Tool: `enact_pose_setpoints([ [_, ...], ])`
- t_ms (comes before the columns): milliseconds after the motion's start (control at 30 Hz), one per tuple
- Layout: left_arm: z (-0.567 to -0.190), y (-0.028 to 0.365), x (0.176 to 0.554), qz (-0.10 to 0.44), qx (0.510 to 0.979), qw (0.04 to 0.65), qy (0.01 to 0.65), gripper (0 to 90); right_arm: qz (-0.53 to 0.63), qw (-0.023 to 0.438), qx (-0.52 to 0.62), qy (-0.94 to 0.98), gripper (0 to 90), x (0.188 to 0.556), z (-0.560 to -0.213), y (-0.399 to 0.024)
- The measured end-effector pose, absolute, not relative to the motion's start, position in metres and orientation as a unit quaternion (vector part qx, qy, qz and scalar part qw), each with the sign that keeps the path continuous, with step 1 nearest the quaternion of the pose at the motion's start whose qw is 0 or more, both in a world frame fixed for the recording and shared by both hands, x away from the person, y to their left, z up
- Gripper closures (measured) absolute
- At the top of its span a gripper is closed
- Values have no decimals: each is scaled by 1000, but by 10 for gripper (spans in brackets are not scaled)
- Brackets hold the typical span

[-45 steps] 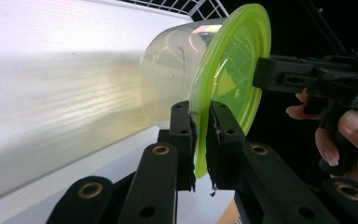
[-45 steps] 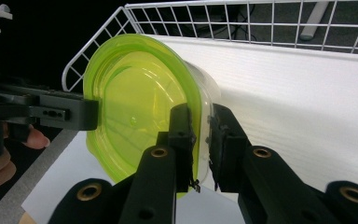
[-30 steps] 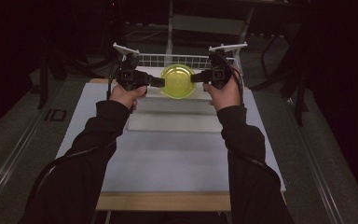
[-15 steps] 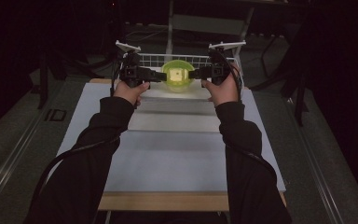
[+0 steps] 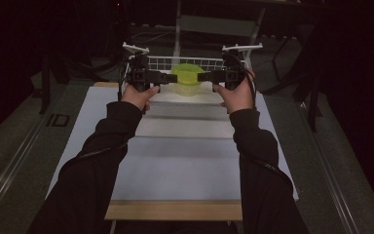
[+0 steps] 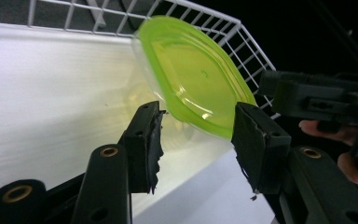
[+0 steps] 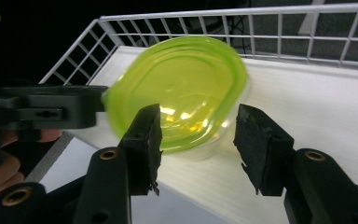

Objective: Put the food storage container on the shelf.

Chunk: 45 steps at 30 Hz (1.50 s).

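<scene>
A clear tub with a yellow-green lid (image 5: 187,75) (image 6: 191,74) (image 7: 177,88) rests on the white floor of a wire basket (image 5: 195,62) (image 6: 205,18) (image 7: 261,23) at the table's far end. My left gripper (image 5: 170,77) (image 6: 198,112) points at it from the left. Its jaws are open, and the lid's near edge lies just beyond their tips. From the right, my right gripper (image 5: 202,76) (image 7: 198,114) faces the tub, open, its jaws apart around the tub's near side. Each gripper view shows the other gripper (image 6: 317,95) (image 7: 42,109) across the tub.
A long white board (image 5: 185,161) covers the table between the person's forearms, with a wooden strip (image 5: 175,210) at the near edge. The basket's wire walls rise behind and beside the tub. Dark floor and stands surround the table.
Both grippers and the tub between them moved away from the person, from over the board's far end into the wire basket.
</scene>
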<state>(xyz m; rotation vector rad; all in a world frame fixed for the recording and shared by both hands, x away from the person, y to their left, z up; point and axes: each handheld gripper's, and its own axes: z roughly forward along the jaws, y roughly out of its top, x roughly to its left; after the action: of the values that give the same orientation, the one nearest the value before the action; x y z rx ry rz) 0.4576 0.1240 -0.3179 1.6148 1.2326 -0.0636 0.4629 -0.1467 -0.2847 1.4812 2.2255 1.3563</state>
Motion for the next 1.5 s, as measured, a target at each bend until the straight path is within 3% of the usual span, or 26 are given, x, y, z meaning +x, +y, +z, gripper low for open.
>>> enact_pose_setpoints([
  [167,-314,128,448,-7,676,532,510,409,459,88,474,746,545,449,-282,-146],
  [200,-312,132,443,4,676,539,502,409,465,92,470,745,594,445,-283,-147],
  [333,-312,149,421,41,669,578,465,265,446,87,457,765,818,432,-299,-143],
  [500,-328,156,397,104,668,591,440,178,440,74,462,766,895,433,-314,-138],
  [767,-354,163,378,133,661,600,432,136,433,78,492,751,864,451,-331,-134],
  [833,-359,164,376,126,662,603,426,82,436,78,499,745,861,456,-334,-135],
  [1233,-375,160,369,110,673,609,404,77,436,92,517,731,808,469,-335,-139],
  [1400,-378,158,365,110,676,613,394,77,435,101,501,741,725,457,-334,-141],
  [1500,-380,157,362,113,675,616,390,75,435,121,477,754,606,443,-330,-140],
])
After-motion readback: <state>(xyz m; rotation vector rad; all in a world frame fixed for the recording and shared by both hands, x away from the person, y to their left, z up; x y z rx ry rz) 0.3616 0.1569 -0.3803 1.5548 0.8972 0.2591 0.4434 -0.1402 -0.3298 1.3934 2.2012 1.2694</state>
